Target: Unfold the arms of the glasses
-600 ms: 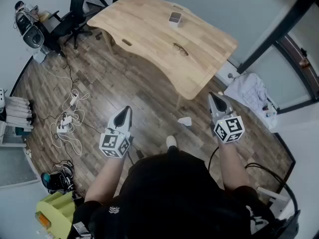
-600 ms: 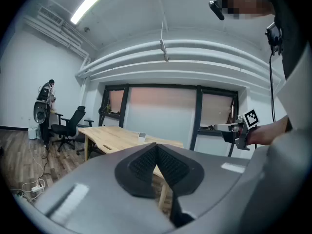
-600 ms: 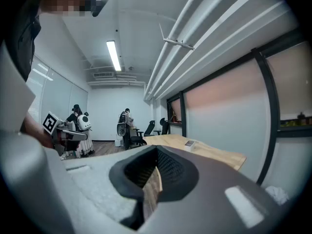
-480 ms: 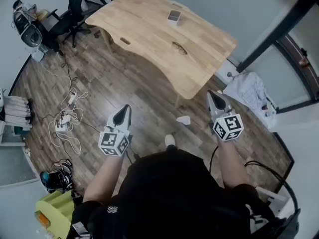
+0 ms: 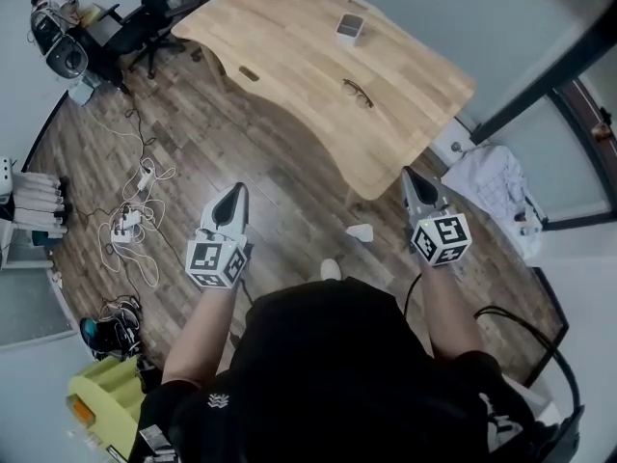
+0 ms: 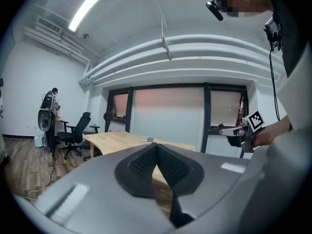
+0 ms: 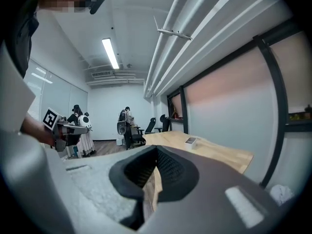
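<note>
**Both tongs shut and empty, glasses lying on the table**

Head view: the glasses (image 5: 358, 92) lie on the wooden table (image 5: 289, 46) at 12 o'clock from the person, with a small box (image 5: 350, 29) beyond them. The left gripper (image 5: 235, 194) at 11 o'clock and the right gripper (image 5: 413, 177) at 1 o'clock hang over the floor, well apart from the glasses.

Left gripper view: the jaws are pressed together with nothing between them.

Right gripper view: the jaw tips meet and hold nothing.

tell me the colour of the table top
Pale natural wood with a visible grain. The table shows best in the head view.
</note>
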{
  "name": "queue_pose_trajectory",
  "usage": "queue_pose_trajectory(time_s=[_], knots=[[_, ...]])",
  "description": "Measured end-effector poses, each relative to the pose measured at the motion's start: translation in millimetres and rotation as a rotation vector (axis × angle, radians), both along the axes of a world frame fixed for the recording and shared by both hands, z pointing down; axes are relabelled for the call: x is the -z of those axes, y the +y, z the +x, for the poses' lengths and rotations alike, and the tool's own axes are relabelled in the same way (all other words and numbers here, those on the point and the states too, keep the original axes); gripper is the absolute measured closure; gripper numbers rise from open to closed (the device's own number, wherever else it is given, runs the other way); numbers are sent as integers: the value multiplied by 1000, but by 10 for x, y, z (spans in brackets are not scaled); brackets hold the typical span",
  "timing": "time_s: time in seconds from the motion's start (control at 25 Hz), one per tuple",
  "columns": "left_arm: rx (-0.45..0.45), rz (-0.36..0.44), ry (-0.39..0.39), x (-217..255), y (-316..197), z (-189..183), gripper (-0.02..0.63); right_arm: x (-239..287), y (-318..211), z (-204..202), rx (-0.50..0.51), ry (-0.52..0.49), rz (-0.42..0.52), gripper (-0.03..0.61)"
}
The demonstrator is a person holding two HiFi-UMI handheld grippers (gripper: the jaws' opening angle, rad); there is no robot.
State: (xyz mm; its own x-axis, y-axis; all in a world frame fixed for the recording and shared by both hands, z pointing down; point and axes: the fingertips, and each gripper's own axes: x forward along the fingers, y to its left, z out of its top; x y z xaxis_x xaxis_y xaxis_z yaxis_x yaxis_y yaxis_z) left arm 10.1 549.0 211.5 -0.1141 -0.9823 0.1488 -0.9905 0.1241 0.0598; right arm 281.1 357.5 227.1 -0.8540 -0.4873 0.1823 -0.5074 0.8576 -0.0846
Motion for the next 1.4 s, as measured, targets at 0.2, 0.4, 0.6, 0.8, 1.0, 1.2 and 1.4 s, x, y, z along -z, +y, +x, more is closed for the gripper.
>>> queue_pose_trajectory(time_s=[0.2,0.4,0.6,0.8,1.0,1.2,1.4], knots=[[41,2,-20,1,-330,-82,609,-185,-374,-25,14,-3,-49,578],[12,5,3,-162,-613,-129,609,-378,-687,-198,8,3,-98,578],[-46,-25,22,-367,-1159,-477,609,-520,-1077,-499,-21,35,-112,578],[-146,-9,32,-480,-1988,-1074,609,-667,-1554,-818,-133,51,-133,578],[-293,-20,12,-532,-3023,-1662,609,-750,-2122,-1371,-229,83,-157,578],[-459,-45,31,-575,-4003,-2042,609,-786,-2662,-2004,-302,101,-186,578],[-599,-8,-7,-396,-4715,-2273,609,-892,-3029,-2431,-363,150,-195,578]])
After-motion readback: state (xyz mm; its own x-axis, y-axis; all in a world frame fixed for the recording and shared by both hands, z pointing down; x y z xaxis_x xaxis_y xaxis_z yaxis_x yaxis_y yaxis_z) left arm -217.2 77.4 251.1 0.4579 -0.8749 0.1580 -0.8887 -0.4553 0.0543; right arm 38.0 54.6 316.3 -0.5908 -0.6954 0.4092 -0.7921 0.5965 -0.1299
